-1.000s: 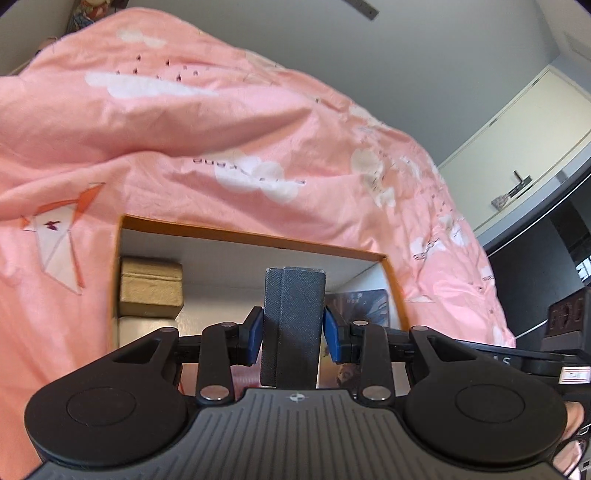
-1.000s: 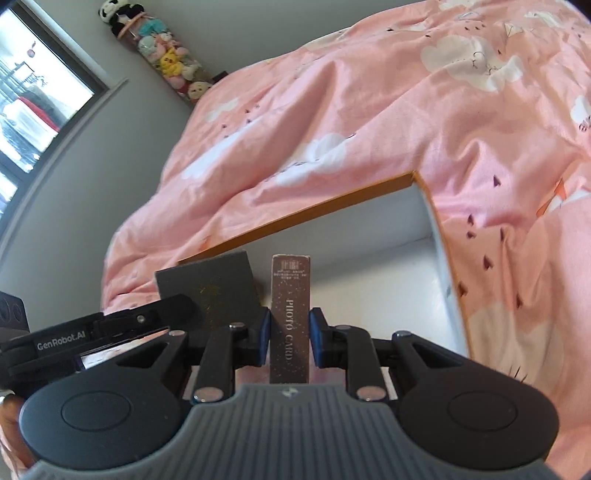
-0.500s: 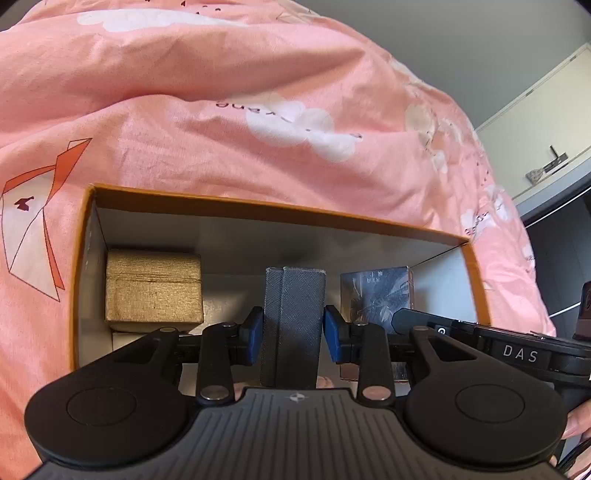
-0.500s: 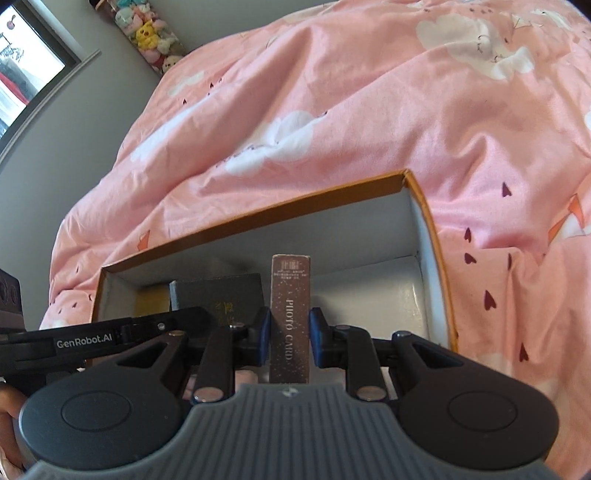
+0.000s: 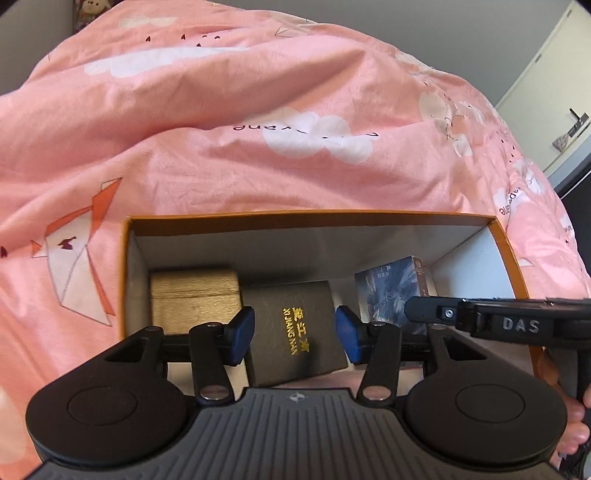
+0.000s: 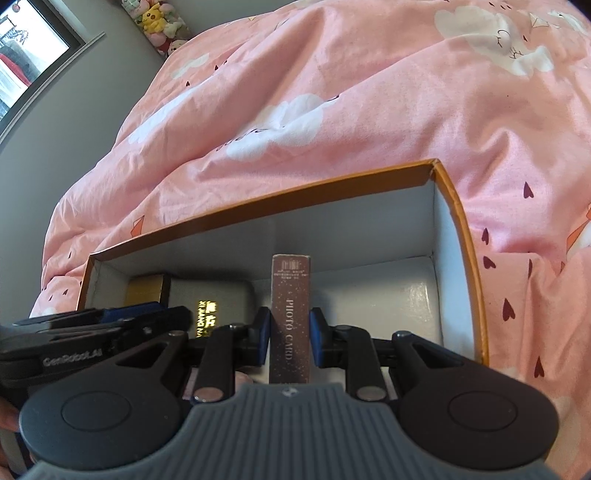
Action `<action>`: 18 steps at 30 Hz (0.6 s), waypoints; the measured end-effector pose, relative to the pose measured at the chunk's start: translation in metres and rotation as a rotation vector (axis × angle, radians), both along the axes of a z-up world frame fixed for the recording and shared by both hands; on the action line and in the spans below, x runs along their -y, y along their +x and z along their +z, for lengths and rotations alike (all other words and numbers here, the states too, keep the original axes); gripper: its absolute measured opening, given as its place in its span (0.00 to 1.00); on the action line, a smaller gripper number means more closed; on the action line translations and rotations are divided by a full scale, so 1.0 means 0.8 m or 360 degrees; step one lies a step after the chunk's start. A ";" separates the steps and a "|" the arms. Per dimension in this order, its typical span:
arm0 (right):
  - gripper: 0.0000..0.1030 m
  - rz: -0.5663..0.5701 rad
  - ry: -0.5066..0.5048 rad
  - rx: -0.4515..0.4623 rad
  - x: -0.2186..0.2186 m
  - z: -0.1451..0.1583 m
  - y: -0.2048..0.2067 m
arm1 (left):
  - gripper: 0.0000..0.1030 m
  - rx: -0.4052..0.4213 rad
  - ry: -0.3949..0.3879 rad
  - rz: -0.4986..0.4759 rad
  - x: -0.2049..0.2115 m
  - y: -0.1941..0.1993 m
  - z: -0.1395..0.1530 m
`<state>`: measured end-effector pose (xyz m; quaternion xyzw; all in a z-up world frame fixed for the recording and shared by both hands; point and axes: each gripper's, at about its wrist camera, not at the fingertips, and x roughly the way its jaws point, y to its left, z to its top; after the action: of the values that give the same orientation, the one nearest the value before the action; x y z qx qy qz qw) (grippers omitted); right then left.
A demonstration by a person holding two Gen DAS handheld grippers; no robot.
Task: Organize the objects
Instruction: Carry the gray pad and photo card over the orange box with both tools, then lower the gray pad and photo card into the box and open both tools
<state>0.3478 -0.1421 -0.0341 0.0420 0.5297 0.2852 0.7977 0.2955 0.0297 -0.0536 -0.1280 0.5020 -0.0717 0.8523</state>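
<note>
An orange-rimmed cardboard box (image 5: 314,217) with a white inside lies on the pink duvet; it also shows in the right wrist view (image 6: 458,206). My left gripper (image 5: 295,334) is open over the box, its blue pads apart from a dark grey box with gold lettering (image 5: 295,328) that lies flat inside. A gold box (image 5: 194,295) sits left of it and a blue patterned box (image 5: 391,288) right. My right gripper (image 6: 288,338) is shut on a brown "PHOTO CARD" box (image 6: 290,295), held upright over the box's right half. The dark grey box (image 6: 214,301) also shows there.
The pink duvet (image 5: 258,129) with white clouds surrounds the box on all sides. Plush toys (image 6: 155,18) sit by the wall at the far end, next to a window (image 6: 22,48). A cupboard door (image 5: 554,85) stands at the right.
My left gripper has opened and let go of the dark grey box, which now lies flat in the orange box. My right gripper has moved closer over the box, still holding the photo card box.
</note>
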 end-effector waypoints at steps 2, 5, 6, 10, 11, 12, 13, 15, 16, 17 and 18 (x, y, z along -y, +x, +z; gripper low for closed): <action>0.23 0.0008 -0.0006 0.0005 -0.001 0.000 -0.002 | 0.37 -0.0030 0.0021 -0.0001 -0.001 -0.001 0.001; 0.23 0.0007 0.0006 0.0004 -0.002 0.000 -0.001 | 0.34 -0.0029 0.0041 0.0021 -0.005 -0.004 0.000; 0.23 0.0009 0.0015 0.0005 -0.002 0.000 0.000 | 0.33 -0.0027 0.0045 0.0018 -0.005 -0.005 0.000; 0.23 0.0026 -0.0007 0.0005 -0.012 -0.003 0.002 | 0.31 -0.0041 0.0081 -0.0012 0.000 -0.005 -0.005; 0.23 0.0033 -0.0008 0.0001 -0.015 -0.004 0.003 | 0.31 -0.0045 0.0090 -0.0016 0.001 -0.005 -0.007; 0.23 0.0042 -0.0001 -0.0008 -0.018 -0.005 0.004 | 0.30 -0.0047 0.0091 -0.0018 0.002 -0.005 -0.008; 0.23 0.0049 0.0013 -0.0023 -0.021 -0.007 0.004 | 0.30 -0.0050 0.0085 -0.0018 0.002 -0.005 -0.010; 0.23 0.0063 0.0032 -0.0034 -0.027 -0.009 0.005 | 0.29 -0.0049 0.0063 -0.0019 0.000 -0.005 -0.012; 0.23 0.0071 0.0030 -0.0022 -0.030 -0.010 0.005 | 0.27 -0.0049 0.0053 -0.0024 -0.001 -0.005 -0.013; 0.23 0.0077 0.0042 -0.0030 -0.031 -0.011 0.006 | 0.25 -0.0055 0.0047 -0.0029 -0.001 -0.005 -0.014; 0.23 0.0070 0.0059 -0.0052 -0.031 -0.013 0.008 | 0.25 -0.0058 0.0044 -0.0032 -0.001 -0.005 -0.015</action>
<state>0.3543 -0.1175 -0.0445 0.0496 0.5381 0.3117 0.7815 0.2914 0.0306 -0.0652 -0.1125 0.5197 -0.0710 0.8440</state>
